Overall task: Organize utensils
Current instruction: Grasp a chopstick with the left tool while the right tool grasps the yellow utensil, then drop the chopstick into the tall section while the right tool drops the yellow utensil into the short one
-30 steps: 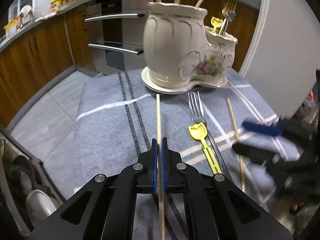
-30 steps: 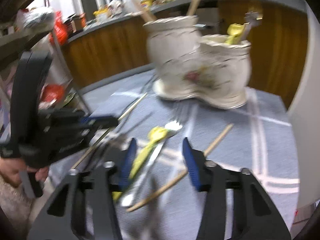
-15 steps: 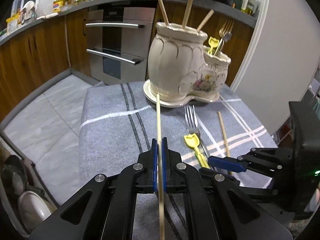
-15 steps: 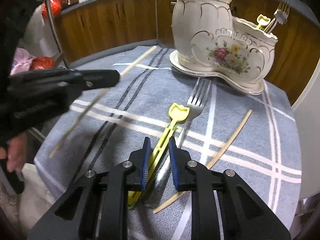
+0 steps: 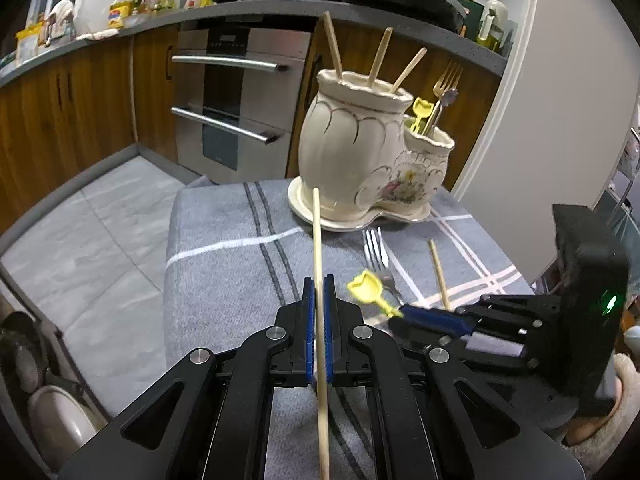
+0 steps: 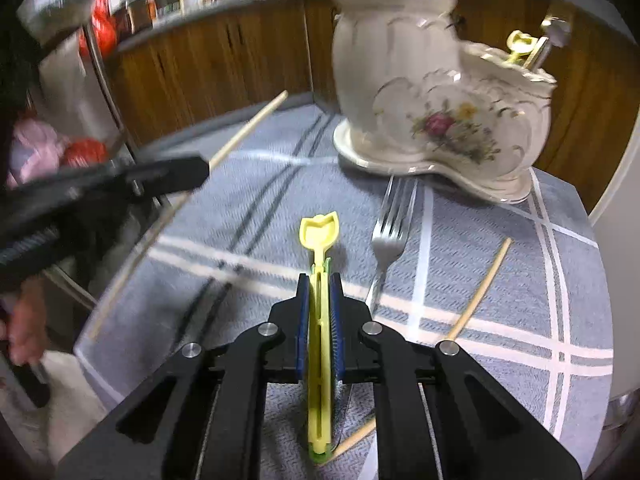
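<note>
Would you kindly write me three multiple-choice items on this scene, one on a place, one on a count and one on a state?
1. Where does the silver fork lie?
A. On the cloth, in front of the holder
B. In the small pot
C. In the left tongs

2. How many wooden sticks stand in the big pot?
A. One
B. Three
C. Five

3. What are the right tongs doing?
A. Hanging open
B. Gripping the yellow utensil
C. Gripping a fork

Answers: 1 A, it lies flat on the grey cloth before the holder's base. 2 B, three sticks rise above its rim in the left view. 3 B, the yellow utensil sits clamped between the blue pads.
</note>
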`<state>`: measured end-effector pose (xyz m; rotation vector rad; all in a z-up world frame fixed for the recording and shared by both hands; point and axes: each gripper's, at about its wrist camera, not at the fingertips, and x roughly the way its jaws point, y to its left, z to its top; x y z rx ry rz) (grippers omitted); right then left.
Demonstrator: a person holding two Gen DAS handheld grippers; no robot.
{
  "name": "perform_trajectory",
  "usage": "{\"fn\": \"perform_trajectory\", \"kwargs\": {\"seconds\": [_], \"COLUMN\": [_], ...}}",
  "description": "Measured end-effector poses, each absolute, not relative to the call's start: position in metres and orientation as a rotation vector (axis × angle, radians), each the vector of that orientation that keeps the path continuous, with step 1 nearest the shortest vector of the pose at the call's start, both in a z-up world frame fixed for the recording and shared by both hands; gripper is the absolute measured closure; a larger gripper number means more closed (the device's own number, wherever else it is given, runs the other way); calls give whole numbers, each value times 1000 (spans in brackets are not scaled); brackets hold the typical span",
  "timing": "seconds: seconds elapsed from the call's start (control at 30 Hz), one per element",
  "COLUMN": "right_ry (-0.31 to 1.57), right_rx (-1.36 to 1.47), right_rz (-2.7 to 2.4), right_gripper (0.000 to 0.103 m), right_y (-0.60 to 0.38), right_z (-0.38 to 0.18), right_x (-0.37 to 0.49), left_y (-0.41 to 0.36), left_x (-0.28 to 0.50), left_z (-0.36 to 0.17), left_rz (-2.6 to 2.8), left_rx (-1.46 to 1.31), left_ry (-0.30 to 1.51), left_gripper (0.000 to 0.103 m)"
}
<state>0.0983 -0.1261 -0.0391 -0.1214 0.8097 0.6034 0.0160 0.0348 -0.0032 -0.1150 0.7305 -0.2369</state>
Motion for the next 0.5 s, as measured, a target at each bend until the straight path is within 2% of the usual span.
{"fn": "perform_trajectory", "kwargs": {"seconds": [0.17,0.33,0.5], "right_ry": [685,487,370], "right_rx": [42,159,250], "right_rz": [633,590,549], "right_gripper": [93,93,93], "right_y": [-162,-197,-221], "right_z": [-8,27,50], "right_x": [101,120,152], "left_y": [31,37,40], "left_x": [10,10,26], "left_z": [13,45,71], "left_rz": [-243,-253,-273], "left_rx": [-104,-129,-162], "left_ry": [654,490,353], "left_gripper": [98,99,99]}}
